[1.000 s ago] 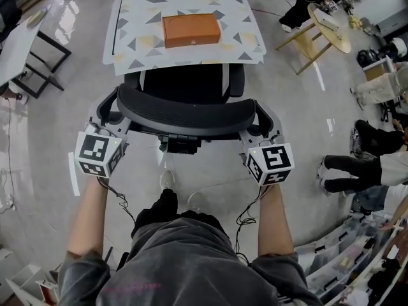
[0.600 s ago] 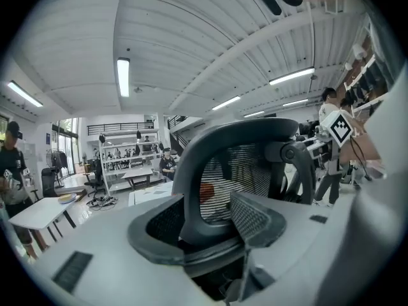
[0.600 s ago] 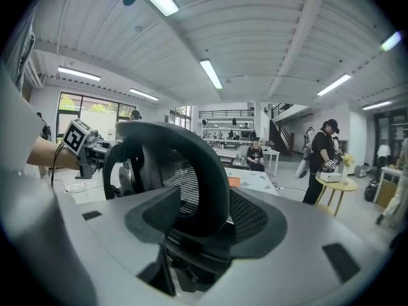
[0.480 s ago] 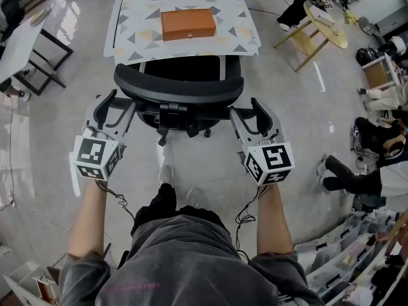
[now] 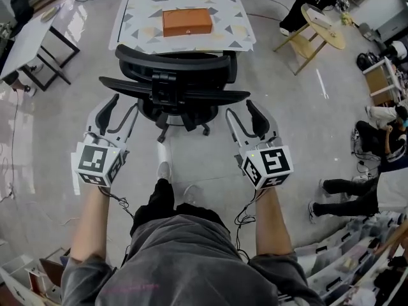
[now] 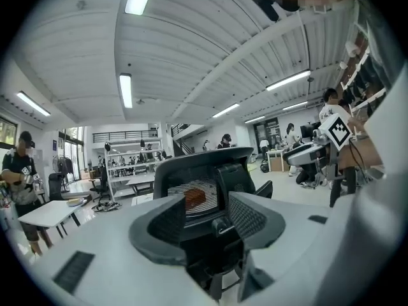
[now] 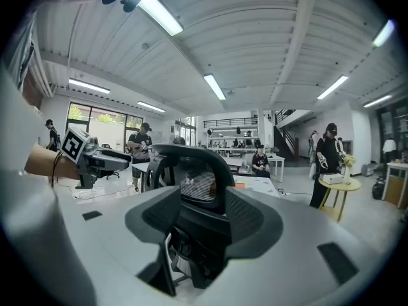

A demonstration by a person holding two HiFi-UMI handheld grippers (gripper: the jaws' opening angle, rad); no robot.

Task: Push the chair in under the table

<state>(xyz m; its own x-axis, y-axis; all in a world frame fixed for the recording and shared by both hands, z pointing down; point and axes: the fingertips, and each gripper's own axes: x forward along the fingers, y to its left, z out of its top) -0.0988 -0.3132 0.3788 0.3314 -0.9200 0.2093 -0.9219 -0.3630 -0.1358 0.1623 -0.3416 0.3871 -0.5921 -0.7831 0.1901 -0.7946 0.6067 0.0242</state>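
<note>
The chair (image 5: 182,94) stands at the table's near edge, its backrest and headrest barring the straight way to the table (image 5: 137,18). Bare floor (image 5: 207,155) lies open behind it and along both its sides. A white side table (image 5: 25,43) stands farther left; a wooden stool (image 5: 322,30) and people's legs (image 5: 347,190) crowd the right.

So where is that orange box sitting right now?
In the head view the orange box lies near the top centre, on the triangle-patterned table, just beyond the black chair.
</note>
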